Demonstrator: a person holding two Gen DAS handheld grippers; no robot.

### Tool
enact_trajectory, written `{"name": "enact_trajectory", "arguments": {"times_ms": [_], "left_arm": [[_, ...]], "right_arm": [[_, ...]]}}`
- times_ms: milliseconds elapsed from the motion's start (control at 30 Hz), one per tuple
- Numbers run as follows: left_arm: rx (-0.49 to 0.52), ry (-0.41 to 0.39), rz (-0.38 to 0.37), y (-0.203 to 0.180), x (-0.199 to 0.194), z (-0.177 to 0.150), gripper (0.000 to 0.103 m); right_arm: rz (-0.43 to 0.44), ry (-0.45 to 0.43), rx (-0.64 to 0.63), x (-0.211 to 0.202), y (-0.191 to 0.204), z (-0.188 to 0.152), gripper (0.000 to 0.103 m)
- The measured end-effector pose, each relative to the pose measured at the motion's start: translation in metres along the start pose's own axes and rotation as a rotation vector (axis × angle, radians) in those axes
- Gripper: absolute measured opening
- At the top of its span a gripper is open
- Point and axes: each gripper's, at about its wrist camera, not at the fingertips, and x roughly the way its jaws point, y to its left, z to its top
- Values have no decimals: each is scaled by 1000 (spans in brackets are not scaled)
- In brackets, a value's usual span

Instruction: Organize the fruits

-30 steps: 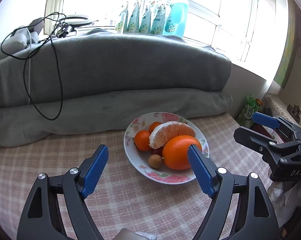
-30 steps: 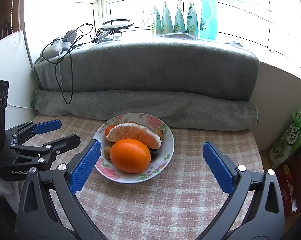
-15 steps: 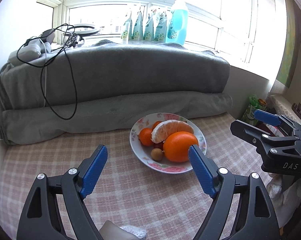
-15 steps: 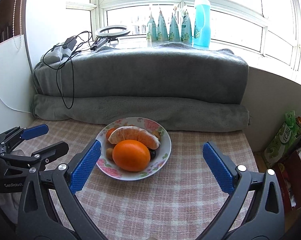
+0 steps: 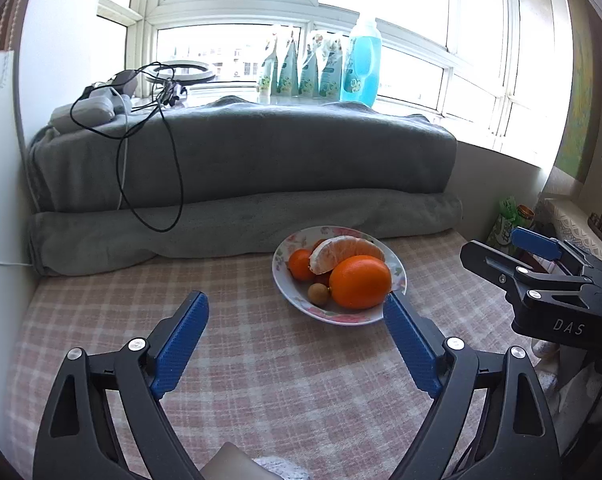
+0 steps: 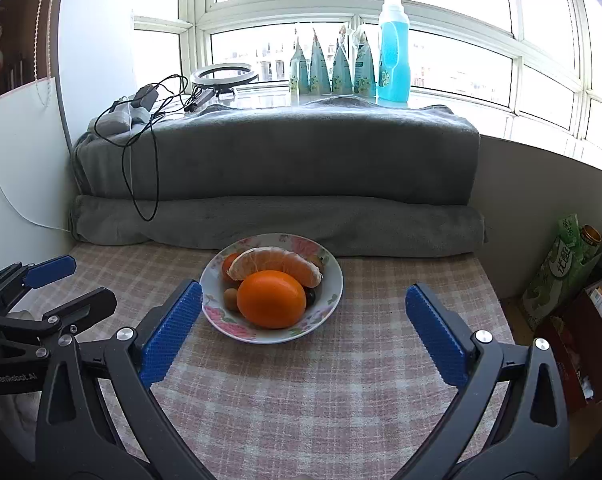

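A flowered bowl [image 5: 287, 296] [image 6: 329, 308] stands on the checked tablecloth. It holds a large orange [image 5: 360, 287] [image 6: 271, 298], a peeled citrus half [image 5: 347, 251] [image 6: 279, 262], small mandarins [image 5: 301, 264] and a small brown fruit [image 5: 318, 294] [image 6: 231, 299]. My left gripper [image 5: 297, 338] hovers nearer than the bowl and a little to its left; its jaws are opening with nothing between them. My right gripper [image 6: 304, 330] is open and empty, pulled back from the bowl. Each gripper shows at the edge of the other's view.
Folded grey blankets [image 5: 241, 168] [image 6: 277, 168] are piled behind the bowl, with black cables [image 5: 149, 148] draped over them. Detergent bottles [image 6: 393, 54] and a ring light [image 6: 223, 74] stand on the windowsill. Cartons and boxes [image 6: 565, 268] sit off the table's right edge.
Both grippers have drawn back from the bowl and risen a little, so the bowl looks smaller and farther. The left jaws stand slightly wider. The fruit has not moved.
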Motion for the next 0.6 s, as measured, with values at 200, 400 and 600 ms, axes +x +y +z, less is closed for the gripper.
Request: {"name": "enact_trajectory", "arguments": {"times_ms": [200,400,600], "left_arm": [[2,-20,1,-2,-14,-1,90],[7,-64,11,-4,-30,5,90],[6,-90,-1,-8,-42,5,91]], "right_arm": [[-4,-8,0,-10,1,-3,103],[-25,-68,-6,-31,2,3,103],[-21,-95,-18,-46,6,6,103]]}}
